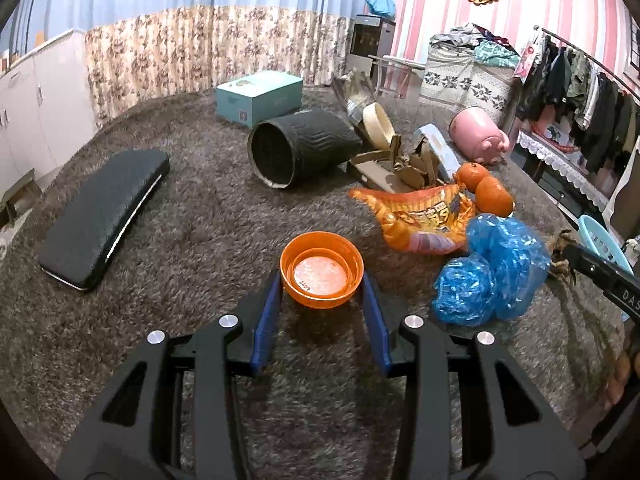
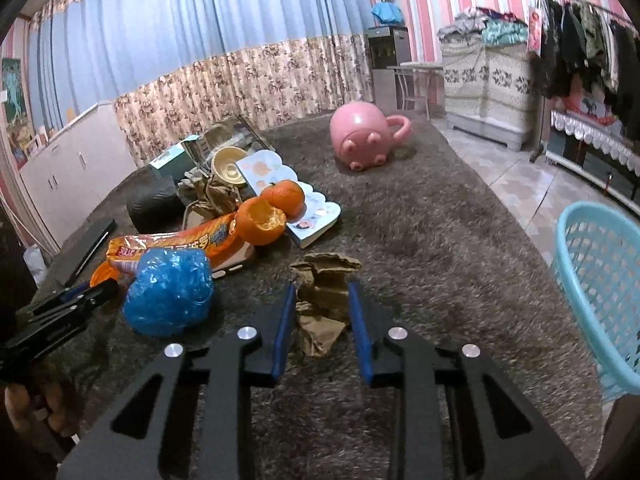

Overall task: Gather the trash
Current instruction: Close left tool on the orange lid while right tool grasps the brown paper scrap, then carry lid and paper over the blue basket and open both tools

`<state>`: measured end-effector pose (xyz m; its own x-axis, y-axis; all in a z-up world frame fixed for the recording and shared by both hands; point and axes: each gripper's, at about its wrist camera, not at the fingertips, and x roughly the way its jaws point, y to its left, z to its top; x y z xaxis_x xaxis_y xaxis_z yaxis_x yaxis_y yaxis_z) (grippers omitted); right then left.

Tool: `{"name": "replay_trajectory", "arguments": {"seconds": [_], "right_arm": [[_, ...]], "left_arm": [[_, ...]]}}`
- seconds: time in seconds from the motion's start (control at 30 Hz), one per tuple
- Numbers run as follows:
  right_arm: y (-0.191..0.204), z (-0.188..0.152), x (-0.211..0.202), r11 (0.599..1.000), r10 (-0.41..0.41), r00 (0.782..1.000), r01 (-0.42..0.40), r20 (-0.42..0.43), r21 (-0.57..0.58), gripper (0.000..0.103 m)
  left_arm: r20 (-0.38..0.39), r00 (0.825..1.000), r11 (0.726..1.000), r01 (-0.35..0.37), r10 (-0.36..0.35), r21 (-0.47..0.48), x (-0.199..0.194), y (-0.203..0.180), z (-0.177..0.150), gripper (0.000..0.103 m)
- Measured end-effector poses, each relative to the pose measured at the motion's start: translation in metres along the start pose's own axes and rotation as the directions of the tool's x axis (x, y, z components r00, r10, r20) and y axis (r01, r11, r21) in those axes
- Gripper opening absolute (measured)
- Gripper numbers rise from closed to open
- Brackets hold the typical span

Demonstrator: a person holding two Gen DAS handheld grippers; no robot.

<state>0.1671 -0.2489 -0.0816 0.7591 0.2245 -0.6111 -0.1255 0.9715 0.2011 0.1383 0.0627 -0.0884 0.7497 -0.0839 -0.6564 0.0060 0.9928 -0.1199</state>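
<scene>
Blue laundry basket (image 2: 600, 280) cut off at right edge of right wrist view, far side unseen. Black bin (image 2: 154, 202) mostly hidden behind snack bag (image 2: 176, 248) and cardboard scraps. Print on snack bag too blurred to read. Orange lid (image 2: 105, 272) nearly all hidden behind snack bag.

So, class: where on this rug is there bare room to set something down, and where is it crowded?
Bare rug lies between the black case and the tipped black bin, and between the pink pig mug and the blue basket. It is crowded around the oranges, snack bag and blue plastic.
</scene>
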Motion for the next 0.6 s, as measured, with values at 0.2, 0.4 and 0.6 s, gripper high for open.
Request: {"name": "replay_trajectory", "arguments": {"seconds": [0.2,0.4,0.6], "right_arm": [[0.0,-0.006,0.015,0.999,0.027,0.999,-0.025,-0.039,0.038,0.043],[0.006,-0.006,0.015,1.0,0.021,1.0,-0.021,-0.02,0.003,0.041],[0.001,-0.001,-0.006,1.0,-0.026,0.999,0.026,0.044,-0.008,0.041]], "left_arm": [[-0.026,1.0,1.0,-0.008,0.007,-0.021,0.007,0.004,-0.001,0.039],[-0.03,0.999,1.0,-0.022,0.022,0.002,0.008,0.002,0.0,0.039],[-0.002,0.999,0.999,-0.041,0.041,0.011,-0.001,0.001,0.001,0.039]]}}
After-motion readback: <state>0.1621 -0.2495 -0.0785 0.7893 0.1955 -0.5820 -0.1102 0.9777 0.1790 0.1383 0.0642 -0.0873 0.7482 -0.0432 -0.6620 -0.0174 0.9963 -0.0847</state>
